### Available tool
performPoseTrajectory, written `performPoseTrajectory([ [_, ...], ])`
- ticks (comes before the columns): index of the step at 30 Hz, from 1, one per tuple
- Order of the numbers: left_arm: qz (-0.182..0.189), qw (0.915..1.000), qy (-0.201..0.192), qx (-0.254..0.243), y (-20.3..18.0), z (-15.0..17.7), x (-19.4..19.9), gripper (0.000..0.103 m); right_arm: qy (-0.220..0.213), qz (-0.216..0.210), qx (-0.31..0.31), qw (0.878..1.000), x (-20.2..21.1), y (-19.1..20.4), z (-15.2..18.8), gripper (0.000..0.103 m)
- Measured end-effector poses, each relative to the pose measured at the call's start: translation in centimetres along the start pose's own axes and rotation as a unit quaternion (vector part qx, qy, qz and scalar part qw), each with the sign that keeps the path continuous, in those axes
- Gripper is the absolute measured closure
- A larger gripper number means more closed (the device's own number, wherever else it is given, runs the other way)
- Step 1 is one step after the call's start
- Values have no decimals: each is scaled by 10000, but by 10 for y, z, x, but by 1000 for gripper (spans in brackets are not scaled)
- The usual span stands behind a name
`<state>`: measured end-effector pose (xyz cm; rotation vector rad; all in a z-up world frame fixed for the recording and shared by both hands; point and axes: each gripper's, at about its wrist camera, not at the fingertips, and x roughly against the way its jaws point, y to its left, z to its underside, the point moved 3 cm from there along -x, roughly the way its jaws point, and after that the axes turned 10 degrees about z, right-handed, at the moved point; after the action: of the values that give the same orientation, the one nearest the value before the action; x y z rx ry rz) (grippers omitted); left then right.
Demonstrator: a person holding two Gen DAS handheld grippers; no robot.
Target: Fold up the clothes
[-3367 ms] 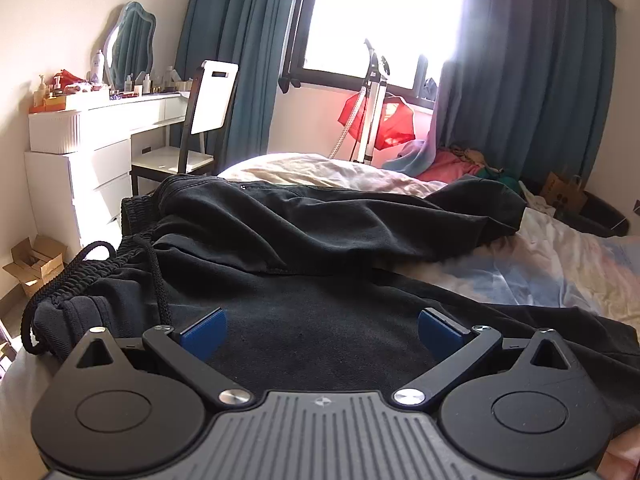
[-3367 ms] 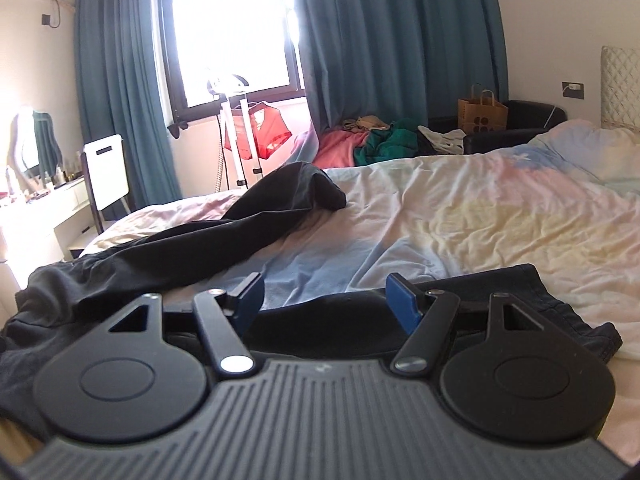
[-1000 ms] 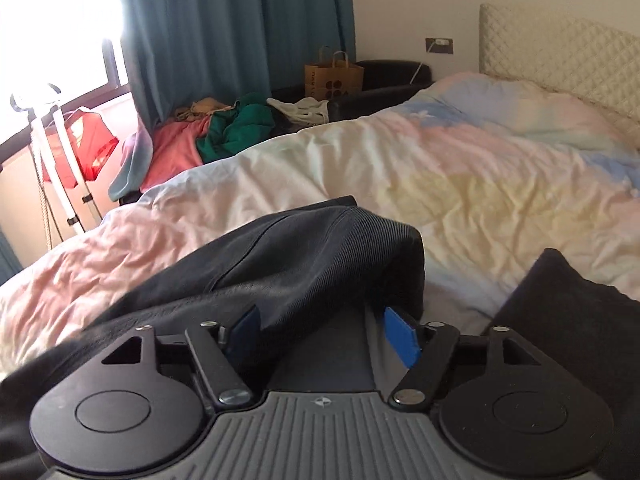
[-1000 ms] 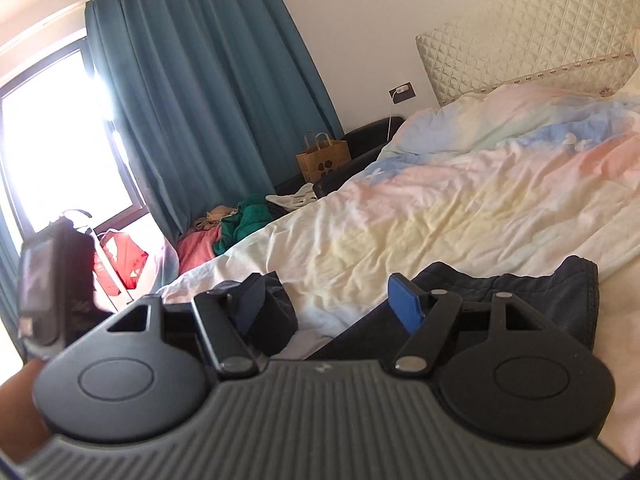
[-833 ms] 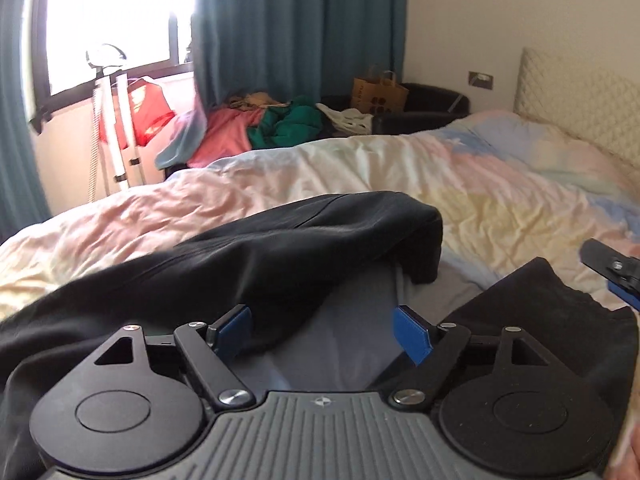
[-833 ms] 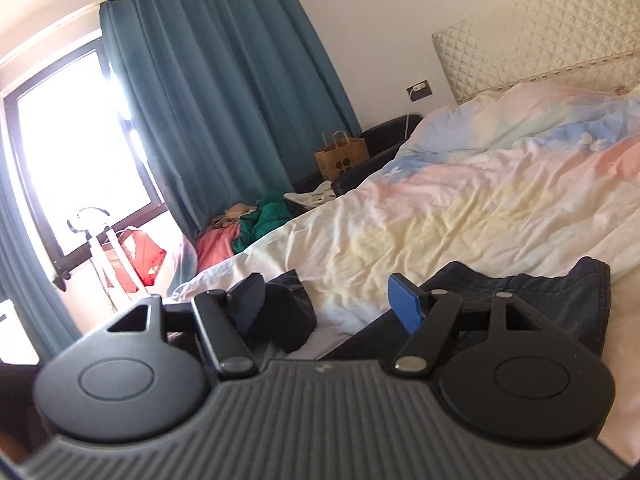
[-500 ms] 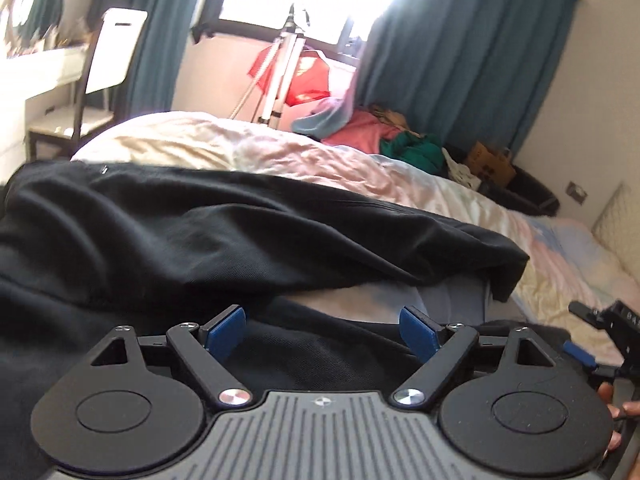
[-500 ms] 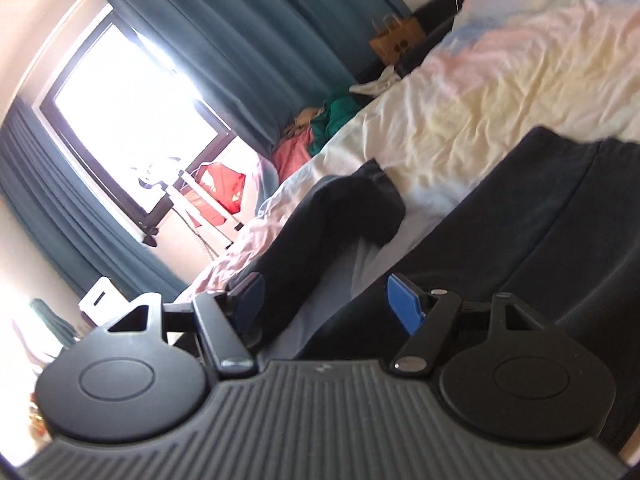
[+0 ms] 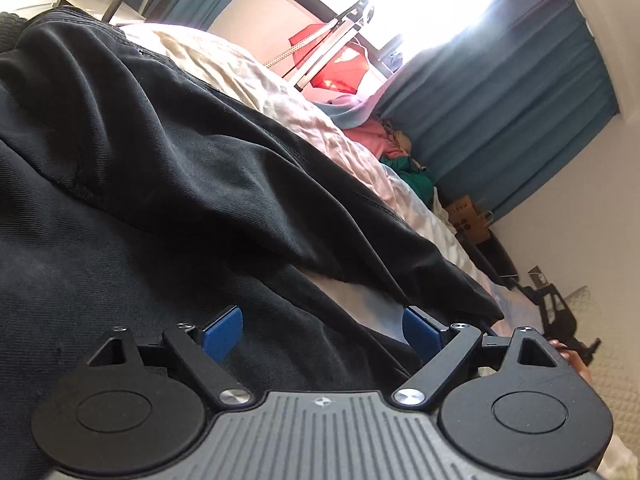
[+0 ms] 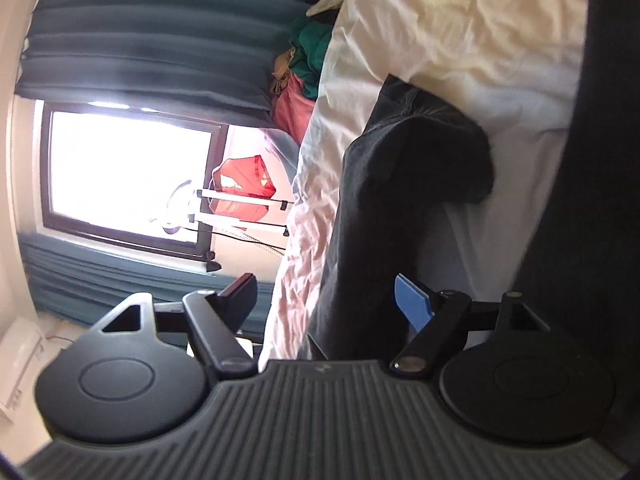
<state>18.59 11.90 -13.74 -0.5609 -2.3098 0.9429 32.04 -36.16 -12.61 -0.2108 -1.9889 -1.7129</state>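
Note:
Black trousers (image 9: 192, 184) lie spread over the bed, one leg crossing the pale sheet. My left gripper (image 9: 322, 330) hovers open just above the dark cloth, its blue pads wide apart with nothing between them. In the right wrist view the picture is rolled on its side: one trouser leg (image 10: 404, 184) ends in a cuff on the sheet, and a second dark stretch of cloth (image 10: 600, 160) runs along the right edge. My right gripper (image 10: 326, 300) is open over that leg and holds nothing. The right gripper body and a hand (image 9: 560, 320) show at the far right of the left wrist view.
The bed sheet (image 10: 460, 32) is pale and wrinkled. A heap of pink and green clothes (image 9: 392, 148) lies by the teal curtain (image 9: 500, 92). A stand with a red bag (image 10: 244, 188) is at the window. A brown paper bag (image 9: 468, 218) stands by the wall.
Both grippers have rolled sharply sideways and swung back over the trousers. The left one has come closer to the dark cloth near the waist. Both stayed open throughout.

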Motion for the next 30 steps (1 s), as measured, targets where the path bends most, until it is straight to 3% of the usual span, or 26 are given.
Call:
performPoseTrajectory([
  [5, 194, 9994, -60, 290, 20, -6, -10, 14, -304, 405, -714, 9962, -68, -13, -35, 24],
  [7, 266, 9991, -45, 340, 25, -8, -14, 14, -1041, 620, -817, 9893, -67, -15, -51, 31],
  [8, 312, 9989, -35, 347, 27, -9, -15, 14, -1370, 704, -631, 9861, -62, -10, -60, 57],
  [10, 395, 9986, -52, 359, 27, -11, -17, 14, -1716, 966, 156, 9803, -54, 10, -82, 87],
  [12, 518, 9978, -66, 418, 27, -13, -16, 14, -1871, 1100, 865, 9723, -45, 32, -99, 88],
  [16, 635, 9968, -66, 479, 26, -11, -9, 14, -2329, 921, 1961, 9481, -10, 68, -117, 88],
  [19, 594, 9973, -57, 416, 20, -6, -1, 14, -2499, 1093, 2359, 9327, 12, 57, -125, 88],
  [25, 519, 9986, 52, 29, 0, 9, 11, 14, -1911, 1973, 1953, 9415, 17, -55, -132, 88],
  [27, 439, 9988, 114, -171, -7, 15, 12, 14, -1757, 1956, 1765, 9485, 19, -81, -128, 87],
  [30, 322, 9984, 187, -429, -17, 22, 13, 14, -1777, 1838, 1838, 9491, 27, -88, -125, 86],
])
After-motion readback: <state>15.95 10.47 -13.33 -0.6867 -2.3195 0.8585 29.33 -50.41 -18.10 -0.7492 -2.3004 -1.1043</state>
